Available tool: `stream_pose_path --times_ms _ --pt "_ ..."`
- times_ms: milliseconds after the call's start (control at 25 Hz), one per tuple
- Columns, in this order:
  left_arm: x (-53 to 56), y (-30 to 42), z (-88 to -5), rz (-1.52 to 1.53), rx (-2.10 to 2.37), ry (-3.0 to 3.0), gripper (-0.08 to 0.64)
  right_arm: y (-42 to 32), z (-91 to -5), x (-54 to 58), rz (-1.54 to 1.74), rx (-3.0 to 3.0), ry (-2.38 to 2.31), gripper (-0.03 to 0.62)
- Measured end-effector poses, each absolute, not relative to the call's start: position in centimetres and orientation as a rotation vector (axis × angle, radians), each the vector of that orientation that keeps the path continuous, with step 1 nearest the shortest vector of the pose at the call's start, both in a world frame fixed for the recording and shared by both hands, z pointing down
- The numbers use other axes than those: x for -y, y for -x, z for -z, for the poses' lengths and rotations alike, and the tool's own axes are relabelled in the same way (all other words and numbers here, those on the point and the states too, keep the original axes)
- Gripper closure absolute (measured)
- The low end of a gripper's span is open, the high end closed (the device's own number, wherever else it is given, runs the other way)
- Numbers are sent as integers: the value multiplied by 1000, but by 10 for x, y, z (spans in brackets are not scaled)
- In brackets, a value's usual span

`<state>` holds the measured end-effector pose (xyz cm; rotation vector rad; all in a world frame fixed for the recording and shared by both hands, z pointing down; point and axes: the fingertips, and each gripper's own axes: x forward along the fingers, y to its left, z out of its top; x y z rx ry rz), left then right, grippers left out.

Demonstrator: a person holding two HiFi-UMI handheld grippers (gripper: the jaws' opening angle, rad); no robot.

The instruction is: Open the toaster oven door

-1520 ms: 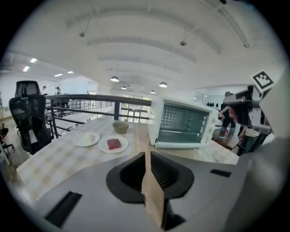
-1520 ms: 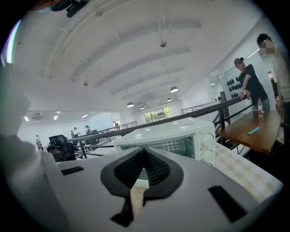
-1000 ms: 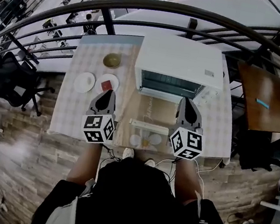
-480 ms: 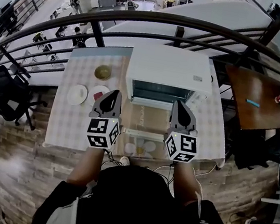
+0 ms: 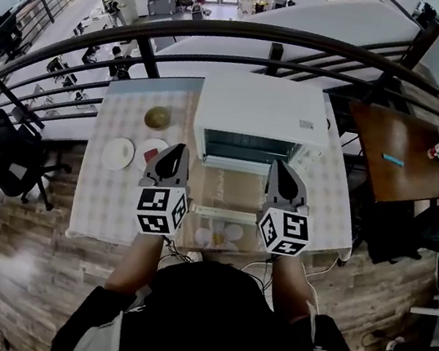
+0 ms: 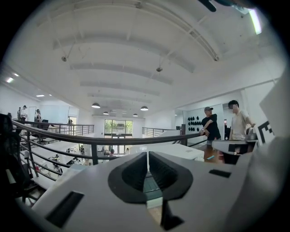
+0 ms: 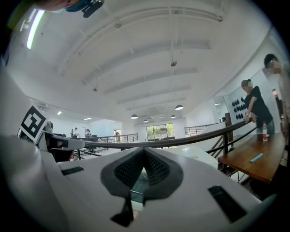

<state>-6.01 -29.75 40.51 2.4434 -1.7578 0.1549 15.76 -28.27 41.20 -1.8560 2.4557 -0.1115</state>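
As I hold both tools over the near half of the worktop (image 5: 109,194), the white toaster oven (image 5: 259,107) sits at its far side, just before the dark railing (image 5: 226,29). Its long axis runs left to right across the worktop, and its glass front (image 5: 249,147) faces me.

Left of the oven stands an olive bowl (image 5: 158,117); I cannot make out anything in it. Nearer me lie two white plates: the outer plate (image 5: 117,153) is bare, and the inner plate (image 5: 141,158), partly behind my left tool, carries a small red piece (image 5: 150,152).

The left hand-held gripper (image 5: 175,151) has its jaws pressed together with nothing between them. The right hand-held gripper (image 5: 280,168) is likewise closed and empty. Both point away from me at the oven's front, one toward each end of the glass, and both are near it.

Between the oven and the worktop's near edge lies a tan stretch (image 5: 230,189) crossed by a pale bar (image 5: 228,213), with small pale discs (image 5: 233,231) just beyond it. Whether that is the door let down or a mat, I cannot tell.
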Motion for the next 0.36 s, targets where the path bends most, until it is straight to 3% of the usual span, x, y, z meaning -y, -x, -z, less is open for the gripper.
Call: stream_pose_path --times_ms 360 --pt "299 68 -404 -134 1743 -2444 538 -154 -412 286 115 -2443 1854 591"
